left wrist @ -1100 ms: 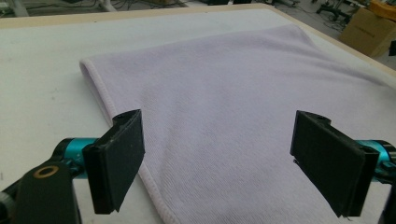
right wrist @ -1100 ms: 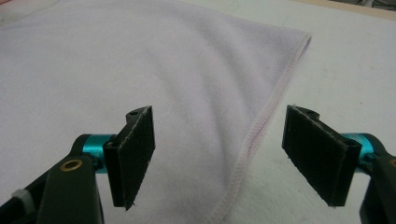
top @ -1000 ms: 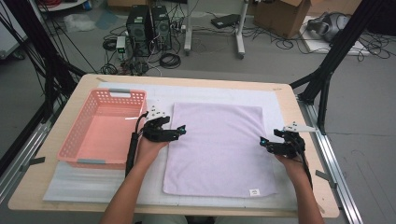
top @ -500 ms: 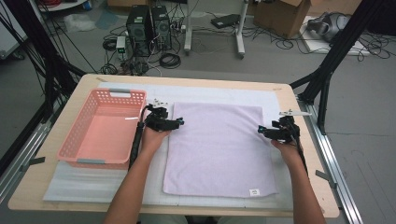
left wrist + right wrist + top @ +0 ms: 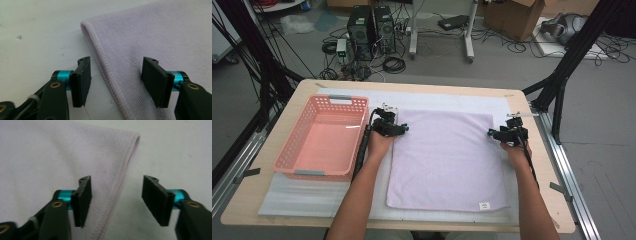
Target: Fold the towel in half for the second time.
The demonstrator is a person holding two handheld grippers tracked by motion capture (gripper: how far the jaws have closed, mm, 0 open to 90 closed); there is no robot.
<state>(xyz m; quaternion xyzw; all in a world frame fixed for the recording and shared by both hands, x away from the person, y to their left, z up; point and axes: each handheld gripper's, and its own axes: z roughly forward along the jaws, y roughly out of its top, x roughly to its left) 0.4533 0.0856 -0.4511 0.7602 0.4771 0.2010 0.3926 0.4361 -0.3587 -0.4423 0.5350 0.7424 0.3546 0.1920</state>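
Note:
A lilac towel (image 5: 447, 160) lies flat on a white mat (image 5: 312, 197) in the high view. My left gripper (image 5: 401, 129) is at the towel's left edge near the far left corner, and my right gripper (image 5: 491, 133) is at the right edge near the far right corner. In the left gripper view the gripper (image 5: 116, 82) straddles the hemmed edge of the towel (image 5: 162, 37), one jaw over the mat and one over the cloth. The right gripper (image 5: 116, 200) straddles the towel (image 5: 50, 157) hem the same way. Both sets of jaws have just been closing; the pads stand apart from the cloth.
An empty pink basket (image 5: 324, 137) stands on the table's left side, close to my left forearm. A small white label (image 5: 484, 205) marks the towel's near right corner. The wooden table edge (image 5: 542, 150) runs just right of my right hand.
Both hands have moved away from the person along the towel's side edges toward its far corners. Both pairs of jaws stand narrower than before.

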